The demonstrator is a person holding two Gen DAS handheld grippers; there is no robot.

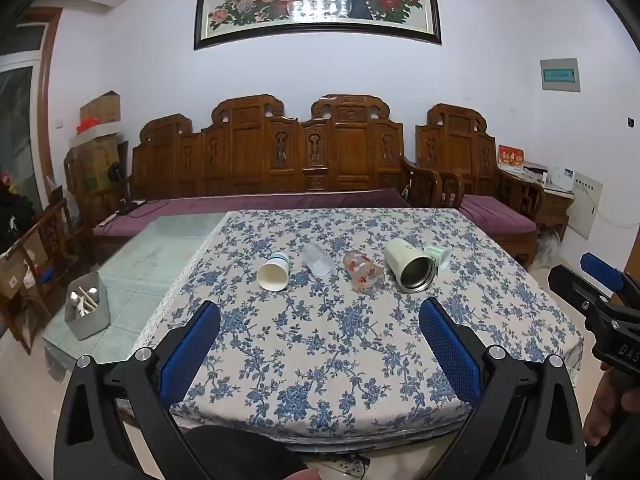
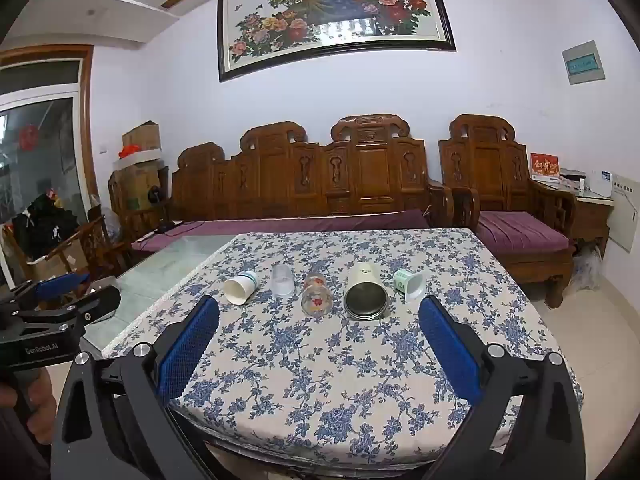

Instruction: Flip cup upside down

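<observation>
Several cups lie on their sides in a row on the blue floral tablecloth point(image 1: 340, 340). From left: a white paper cup point(image 1: 274, 273) point(image 2: 240, 287), a clear plastic cup point(image 1: 318, 261) point(image 2: 282, 279), a glass with red flowers point(image 1: 363, 271) point(image 2: 316, 295), a white steel-lined tumbler point(image 1: 409, 265) point(image 2: 366, 294), a small green-and-white cup point(image 1: 437, 257) point(image 2: 410, 283). My left gripper point(image 1: 320, 316) is open and empty, above the near table half. My right gripper point(image 2: 319, 314) is open and empty, short of the cups.
A grey utensil holder point(image 1: 87, 310) stands on the glass tabletop left of the cloth. A carved wooden sofa with purple cushions point(image 1: 280, 200) runs behind the table. The right gripper shows at the left wrist view's right edge point(image 1: 600, 300); the left gripper shows in the right wrist view point(image 2: 52, 312).
</observation>
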